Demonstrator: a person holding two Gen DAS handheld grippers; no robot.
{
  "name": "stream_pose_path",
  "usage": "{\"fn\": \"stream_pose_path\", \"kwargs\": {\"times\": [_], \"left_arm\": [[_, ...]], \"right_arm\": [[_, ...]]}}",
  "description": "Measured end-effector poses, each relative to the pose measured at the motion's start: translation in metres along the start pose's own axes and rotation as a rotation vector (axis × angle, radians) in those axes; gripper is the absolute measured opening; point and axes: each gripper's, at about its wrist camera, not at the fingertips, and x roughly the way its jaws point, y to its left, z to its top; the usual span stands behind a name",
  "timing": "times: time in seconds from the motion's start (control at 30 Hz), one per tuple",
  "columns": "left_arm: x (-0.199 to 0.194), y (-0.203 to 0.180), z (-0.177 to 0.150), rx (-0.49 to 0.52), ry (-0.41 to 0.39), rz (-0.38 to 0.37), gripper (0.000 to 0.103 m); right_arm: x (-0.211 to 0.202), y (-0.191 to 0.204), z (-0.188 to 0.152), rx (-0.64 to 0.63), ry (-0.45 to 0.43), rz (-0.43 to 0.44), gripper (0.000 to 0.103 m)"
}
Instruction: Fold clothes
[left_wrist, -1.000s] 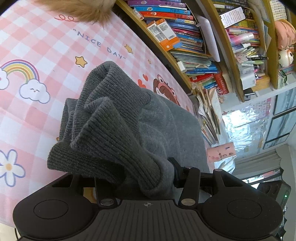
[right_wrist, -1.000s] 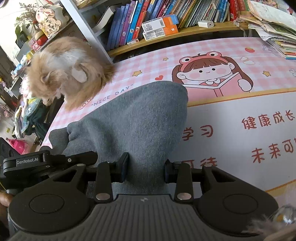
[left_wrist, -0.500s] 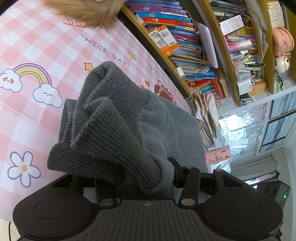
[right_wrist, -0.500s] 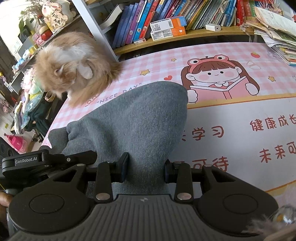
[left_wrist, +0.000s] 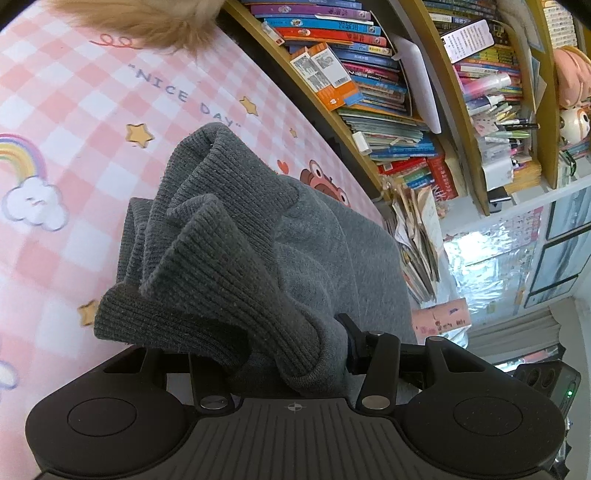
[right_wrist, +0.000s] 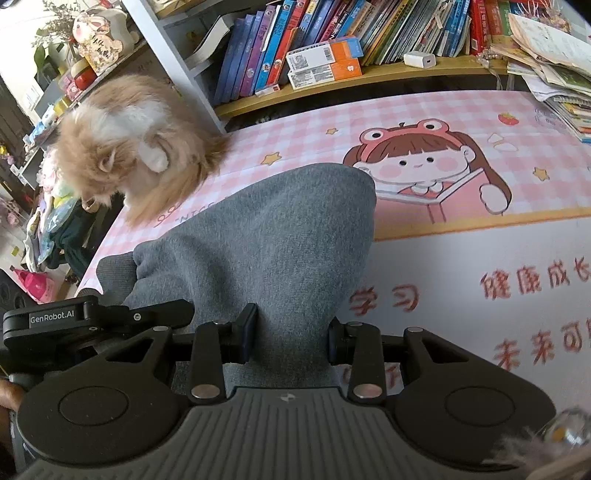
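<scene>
A grey sweater (left_wrist: 229, 258) with a ribbed hem is bunched up and lifted over the pink checked table mat (left_wrist: 74, 110). My left gripper (left_wrist: 273, 354) is shut on the thick ribbed folds. Its right finger (left_wrist: 351, 339) shows, and the other is buried under cloth. In the right wrist view the smoother grey body of the sweater (right_wrist: 273, 236) drapes forward onto the mat. My right gripper (right_wrist: 293, 339) is shut on it, with both pads pressed into the cloth. The left gripper (right_wrist: 92, 317) sits close by at the left, holding the same garment.
A fluffy ginger and white cat (right_wrist: 129, 147) sits on the mat's far left corner, close to the sweater; its fur (left_wrist: 147, 22) fills the top of the left view. Bookshelves (right_wrist: 332, 44) line the back, with loose paper stacks (right_wrist: 554, 74) at the right.
Both views slid a little across the mat and came back to nearly where they were. The sweater stays gripped the same way in both grippers.
</scene>
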Motion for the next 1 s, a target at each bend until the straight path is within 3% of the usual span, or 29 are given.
{"fn": "stream_pose_path", "kwargs": {"times": [0.5,1.0], "left_arm": [[0.071,-0.047,0.042,0.031,-0.015,0.052,0.048],[0.134,-0.071,0.115,0.089,-0.071,0.070,0.048]], "right_arm": [[0.022,-0.078,0.072,-0.010,-0.013,0.073,0.033],[0.075,-0.121,0.155,-0.061,-0.071,0.104,0.033]]}}
